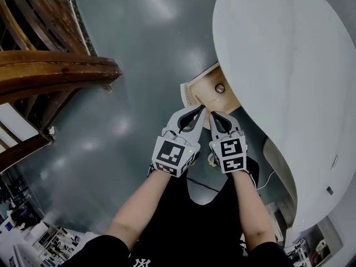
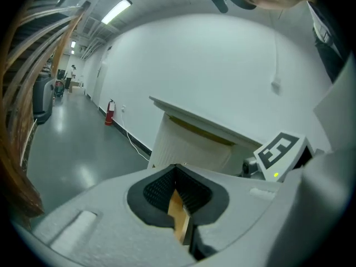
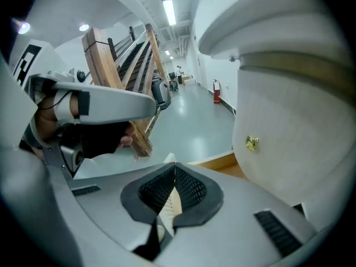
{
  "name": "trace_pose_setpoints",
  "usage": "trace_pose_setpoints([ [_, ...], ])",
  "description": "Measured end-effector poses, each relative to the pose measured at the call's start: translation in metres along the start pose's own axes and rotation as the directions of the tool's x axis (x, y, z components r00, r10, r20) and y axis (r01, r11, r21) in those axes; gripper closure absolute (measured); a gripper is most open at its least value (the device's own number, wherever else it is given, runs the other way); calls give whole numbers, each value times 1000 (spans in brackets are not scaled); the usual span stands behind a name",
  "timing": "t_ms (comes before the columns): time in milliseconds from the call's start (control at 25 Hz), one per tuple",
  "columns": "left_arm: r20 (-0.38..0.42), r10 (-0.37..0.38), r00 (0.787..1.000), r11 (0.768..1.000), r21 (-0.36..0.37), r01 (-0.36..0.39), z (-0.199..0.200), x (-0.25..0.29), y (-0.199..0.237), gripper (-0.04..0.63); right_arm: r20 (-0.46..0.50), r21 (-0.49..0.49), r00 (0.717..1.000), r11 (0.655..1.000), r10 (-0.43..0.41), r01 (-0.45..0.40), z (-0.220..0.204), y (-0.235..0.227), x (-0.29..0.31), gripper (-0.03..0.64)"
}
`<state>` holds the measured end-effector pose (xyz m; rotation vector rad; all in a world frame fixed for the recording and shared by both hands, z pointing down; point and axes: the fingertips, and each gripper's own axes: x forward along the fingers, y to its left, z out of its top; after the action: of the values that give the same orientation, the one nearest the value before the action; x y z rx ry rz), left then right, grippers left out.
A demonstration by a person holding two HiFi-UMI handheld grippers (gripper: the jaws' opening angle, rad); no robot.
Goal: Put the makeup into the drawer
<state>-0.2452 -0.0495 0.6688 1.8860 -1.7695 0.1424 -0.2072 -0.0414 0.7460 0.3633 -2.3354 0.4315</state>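
Observation:
No makeup shows in any view. Under the white curved table top (image 1: 278,54) a drawer (image 1: 201,93) stands pulled out, with tan wood inside and a small round knob (image 1: 220,88). My left gripper (image 1: 201,110) and right gripper (image 1: 212,114) hang side by side just in front of the drawer, both shut with nothing between the fingers. In the left gripper view the shut left gripper (image 2: 177,166) points at the white ribbed drawer front (image 2: 189,146). The right gripper view has the shut right gripper (image 3: 174,164) beside a brass knob (image 3: 252,143) and the drawer's wooden edge (image 3: 217,162).
A dark wooden stair rail (image 1: 55,71) stands at the left over the shiny grey floor (image 1: 139,54). A cable (image 1: 270,177) runs beneath the table. A red fire extinguisher (image 2: 109,113) stands by the far wall.

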Motion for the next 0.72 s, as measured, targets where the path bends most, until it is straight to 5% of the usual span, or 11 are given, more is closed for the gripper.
trace_pose_setpoints([
  [720,58,-61,996,996,63,58,153,-96,-86,586,239,15,968,997,-72,71,165,39,-174,601],
])
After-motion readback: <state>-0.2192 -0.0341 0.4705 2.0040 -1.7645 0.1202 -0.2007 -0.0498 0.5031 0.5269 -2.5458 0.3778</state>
